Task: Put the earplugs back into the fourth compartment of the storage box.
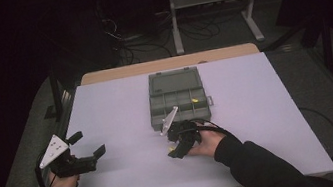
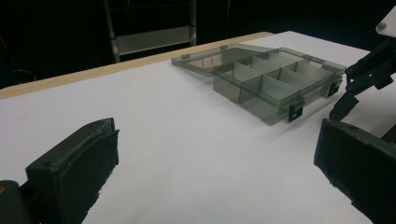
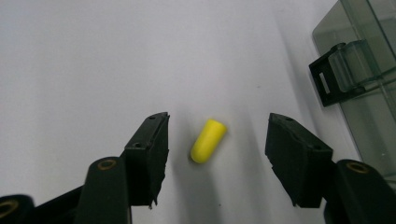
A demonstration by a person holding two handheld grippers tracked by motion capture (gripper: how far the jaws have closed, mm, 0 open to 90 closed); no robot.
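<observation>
Seeing both tongs over the white worktop. My left tongs sit near the left edge, jaws wide apart, nothing between them; in the left gripper view just bare worktop shows between the two black jaws. Left hand grips the handle from below.

My right tongs are near the middle of the worktop, just in front of the grey plastic box, tipped down toward the surface. Jaws apart, not clamped on anything. In the right gripper view a small yellow earplug lies on the worktop between the jaws, touching neither, rounded end toward me, slightly tilted. In the high view a speck of yellow shows at the tongs' tip, too small to say more. Right hand holds the tongs, dark sleeve behind it.

Box is open, lid laid flat on the far side. Tray is split into compartments; one on the right side of the front row holds a small yellow item, can't tell what exactly. Black latch on the box front sits just right of the right tongs.
</observation>
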